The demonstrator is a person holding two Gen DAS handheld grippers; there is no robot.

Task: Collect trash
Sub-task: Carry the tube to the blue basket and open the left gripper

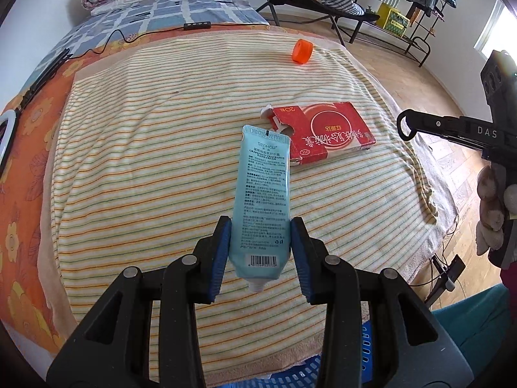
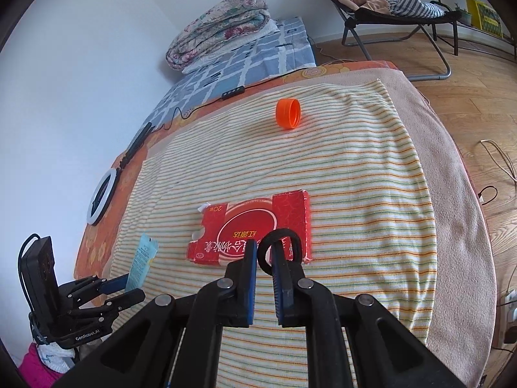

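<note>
While my left gripper (image 1: 260,252) clamps the tube (image 1: 263,200) above the towel (image 1: 145,161) and my right (image 2: 265,278) pinches a black ring (image 2: 280,248), either could slip if I loosen before binning, leaving box (image 2: 255,229) and far cap (image 2: 288,113).

A striped towel (image 2: 355,161) covers the bed (image 2: 478,258), which stands against a white wall (image 2: 80,64). A folded floral quilt (image 2: 219,29) lies on a blue checked sheet (image 2: 245,61). A folding chair (image 2: 397,13) with clothes stands on the wooden floor (image 2: 484,74). A window (image 1: 496,32) admits daylight.
</note>
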